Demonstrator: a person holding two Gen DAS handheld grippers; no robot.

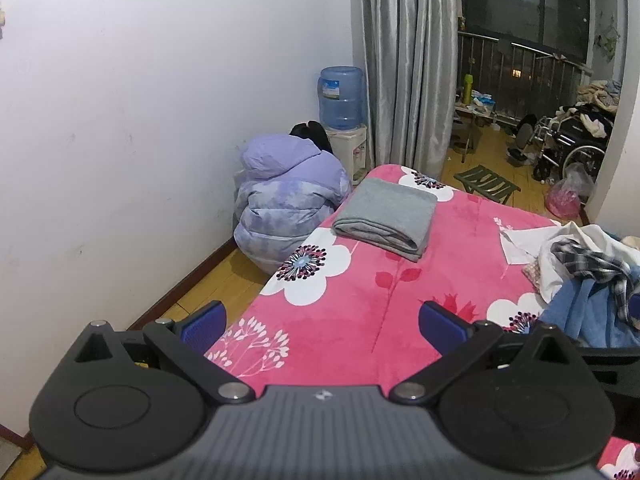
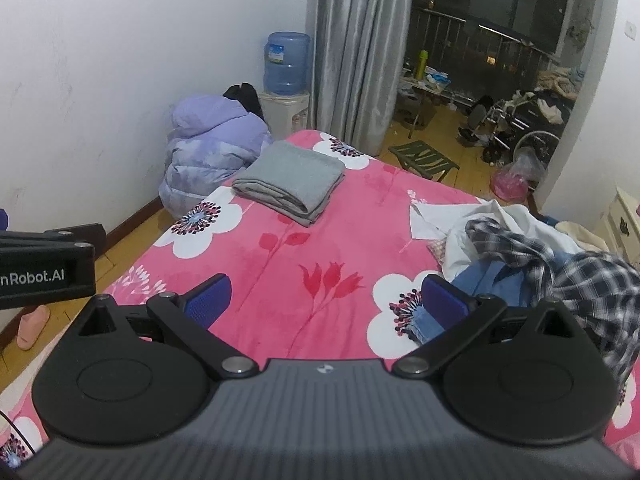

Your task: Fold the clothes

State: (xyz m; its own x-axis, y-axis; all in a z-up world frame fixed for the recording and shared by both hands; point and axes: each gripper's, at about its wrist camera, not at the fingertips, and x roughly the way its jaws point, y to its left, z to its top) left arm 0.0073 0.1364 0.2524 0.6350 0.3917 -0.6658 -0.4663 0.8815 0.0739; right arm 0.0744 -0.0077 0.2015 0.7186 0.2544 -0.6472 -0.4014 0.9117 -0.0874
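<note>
A folded grey garment [image 1: 386, 218] [image 2: 290, 182] lies at the far left corner of the pink flowered bedspread [image 1: 360, 304] [image 2: 280, 264]. A loose heap of clothes [image 1: 592, 276] [image 2: 532, 256] lies on the right side: a white piece, a plaid shirt [image 2: 568, 268] and blue denim [image 2: 484, 276]. My left gripper [image 1: 322, 322] hovers open over the bed's left near edge, nothing between its blue pads. My right gripper [image 2: 328, 298] is open above the bedspread, its right pad [image 2: 444, 294] just beside the denim. The left gripper's body [image 2: 44, 268] shows at the right wrist view's left edge.
A person in a lilac puffer jacket [image 1: 284, 196] [image 2: 212, 152] crouches by the wall at the bed's far left corner, beside a water dispenser [image 1: 342, 120]. A small green stool [image 1: 486, 184], grey curtain [image 1: 408, 60], wheelchair [image 1: 572, 144] and pink bag [image 1: 566, 200] stand beyond the bed.
</note>
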